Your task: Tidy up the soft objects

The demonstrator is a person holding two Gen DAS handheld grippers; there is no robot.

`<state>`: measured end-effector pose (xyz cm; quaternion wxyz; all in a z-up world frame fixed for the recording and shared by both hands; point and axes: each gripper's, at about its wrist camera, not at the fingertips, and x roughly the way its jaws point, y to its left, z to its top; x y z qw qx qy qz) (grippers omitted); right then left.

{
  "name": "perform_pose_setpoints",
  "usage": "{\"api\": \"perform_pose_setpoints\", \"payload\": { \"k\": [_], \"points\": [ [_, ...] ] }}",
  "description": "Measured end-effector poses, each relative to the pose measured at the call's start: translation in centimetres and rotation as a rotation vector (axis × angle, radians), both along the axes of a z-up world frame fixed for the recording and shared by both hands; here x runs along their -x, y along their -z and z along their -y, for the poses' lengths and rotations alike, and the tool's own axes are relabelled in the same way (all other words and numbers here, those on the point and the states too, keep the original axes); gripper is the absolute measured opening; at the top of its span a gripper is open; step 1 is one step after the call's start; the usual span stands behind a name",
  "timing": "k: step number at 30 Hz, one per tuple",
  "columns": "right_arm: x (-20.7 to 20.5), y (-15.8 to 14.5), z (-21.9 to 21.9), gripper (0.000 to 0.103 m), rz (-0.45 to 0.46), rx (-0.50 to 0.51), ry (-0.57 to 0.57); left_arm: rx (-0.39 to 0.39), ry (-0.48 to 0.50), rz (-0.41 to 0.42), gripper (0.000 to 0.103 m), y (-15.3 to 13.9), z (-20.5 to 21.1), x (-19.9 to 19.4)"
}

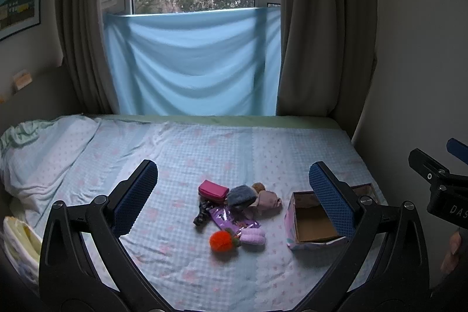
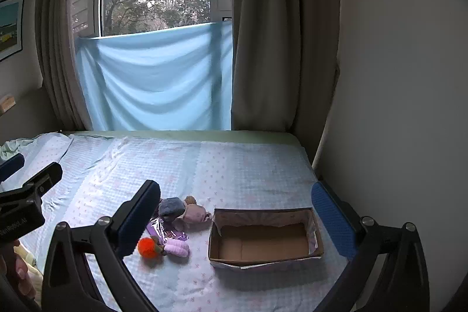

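- Both claws stand spread wide with nothing between their pads: the left claw (image 1: 233, 196) hovers above the bed (image 1: 181, 148) facing the heap of small things, and the right claw (image 2: 236, 214) hovers facing the box (image 2: 264, 258).
- Soft things lie in a loose cluster near the middle of the bed — a pink pouch (image 1: 213, 189), a blue-grey bundle (image 1: 241, 195), a mauve soft toy (image 1: 267, 200), a purple shiny packet (image 1: 232, 220), a dark patterned scrap (image 1: 201, 214), an orange pom-pom (image 1: 222, 241) and a lilac knitted piece (image 1: 253, 236).
- That box sits just right of the heap, open at the top and bare inside, so none of the sorting looks done yet.
- My judgement: the step in hand is the first pick. The orange pom-pom and the lilac piece lie nearest and at the edge of the heap, so they seem the easiest start.
- Come down over one item alone and close on its bulk, not a loose corner — the things touch or overlap, and a shallow pinch could drag a neighbour.
- Room to move is good: open sheet lies all round the heap and in front of the box.
- Limits are the wall (image 2: 395, 107) close to the right of the box, the box's flimsy rim, and the other claw near at the side.
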<state>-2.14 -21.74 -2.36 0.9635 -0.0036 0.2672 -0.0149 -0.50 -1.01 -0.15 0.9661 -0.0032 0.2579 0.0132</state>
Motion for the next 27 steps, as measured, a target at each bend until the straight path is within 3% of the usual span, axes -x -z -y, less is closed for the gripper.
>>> {"api": "perform_pose_setpoints", "payload": {
  "k": [27],
  "points": [
    [-0.8, -0.4, -0.9, 0.103, 0.019, -0.003, -0.012, -0.002, 0.014, 0.013, 0.103, -0.6, -1.0, -1.6]
  ]
}}
